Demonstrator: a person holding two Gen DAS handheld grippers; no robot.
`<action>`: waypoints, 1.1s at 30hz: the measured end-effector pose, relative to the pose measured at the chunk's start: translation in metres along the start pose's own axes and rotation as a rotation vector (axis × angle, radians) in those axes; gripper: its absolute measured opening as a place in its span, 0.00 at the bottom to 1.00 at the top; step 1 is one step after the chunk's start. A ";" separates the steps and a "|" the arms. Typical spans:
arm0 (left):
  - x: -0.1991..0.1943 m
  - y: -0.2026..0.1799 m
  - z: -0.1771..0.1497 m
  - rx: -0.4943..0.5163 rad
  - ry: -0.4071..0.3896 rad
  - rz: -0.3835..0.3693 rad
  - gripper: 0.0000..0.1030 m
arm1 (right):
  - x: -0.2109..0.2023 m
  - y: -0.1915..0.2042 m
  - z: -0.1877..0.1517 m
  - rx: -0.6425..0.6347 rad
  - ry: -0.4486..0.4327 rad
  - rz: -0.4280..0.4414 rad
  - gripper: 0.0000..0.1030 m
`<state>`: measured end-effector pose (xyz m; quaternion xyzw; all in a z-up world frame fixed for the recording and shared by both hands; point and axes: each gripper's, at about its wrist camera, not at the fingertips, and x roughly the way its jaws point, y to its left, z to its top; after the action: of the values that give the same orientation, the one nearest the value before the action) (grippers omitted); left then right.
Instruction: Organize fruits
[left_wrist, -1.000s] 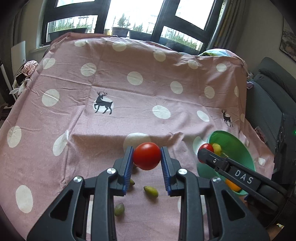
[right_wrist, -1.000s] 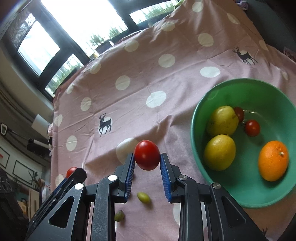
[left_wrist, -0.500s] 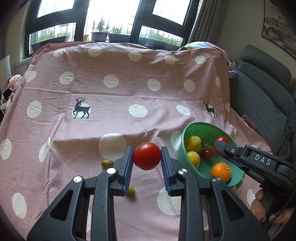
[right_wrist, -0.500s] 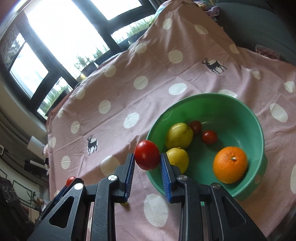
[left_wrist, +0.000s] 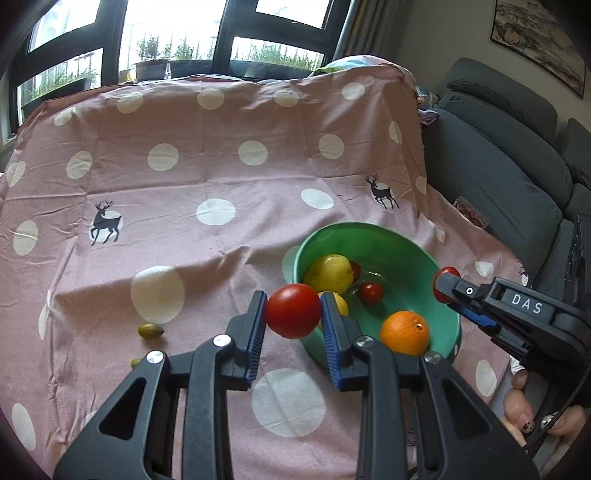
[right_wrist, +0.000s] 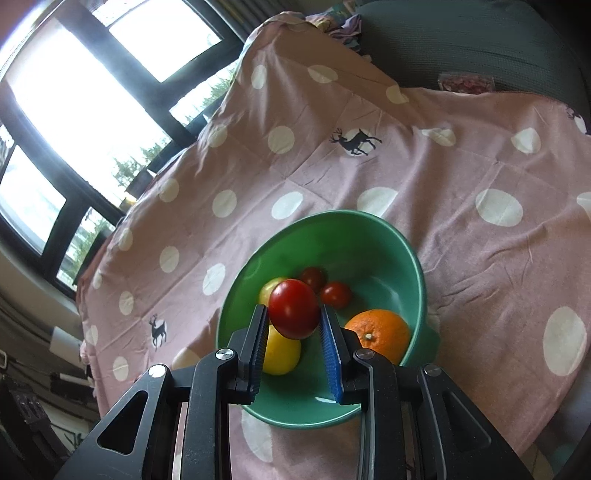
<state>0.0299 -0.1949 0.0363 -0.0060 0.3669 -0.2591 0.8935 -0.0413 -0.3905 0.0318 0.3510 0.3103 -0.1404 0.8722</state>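
Observation:
My left gripper (left_wrist: 293, 312) is shut on a red tomato (left_wrist: 293, 311), held above the cloth just left of the green bowl (left_wrist: 391, 236). My right gripper (right_wrist: 293, 315) is shut on another red tomato (right_wrist: 294, 314) and hangs over the bowl (right_wrist: 373, 229); it also shows in the left wrist view (left_wrist: 448, 284) over the bowl's right rim. The bowl holds two yellow lemons (left_wrist: 328, 274), an orange (left_wrist: 404, 332) and two small tomatoes (left_wrist: 370, 292). Two small green fruits (left_wrist: 150, 330) lie on the cloth to the left.
The table is covered by a pink polka-dot cloth (left_wrist: 221, 177) with deer prints. A grey sofa (left_wrist: 509, 166) stands close on the right. Windows (left_wrist: 177, 40) run along the back. The person's hand (left_wrist: 532, 417) shows at the lower right.
Both grippers have moved right with their tomatoes. The right one now hangs over the bowl; the left one has come up beside the bowl's left rim.

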 end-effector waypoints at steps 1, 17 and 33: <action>0.004 -0.005 0.000 0.007 0.006 -0.006 0.28 | 0.001 -0.002 0.000 0.004 -0.001 -0.006 0.29; 0.047 -0.059 -0.002 0.078 0.111 -0.146 0.28 | 0.007 -0.032 0.006 0.075 0.019 -0.070 0.29; 0.072 -0.073 -0.011 0.093 0.215 -0.196 0.28 | 0.017 -0.041 0.007 0.100 0.056 -0.055 0.29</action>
<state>0.0321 -0.2892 -0.0039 0.0275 0.4457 -0.3611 0.8187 -0.0443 -0.4252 0.0033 0.3893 0.3368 -0.1700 0.8403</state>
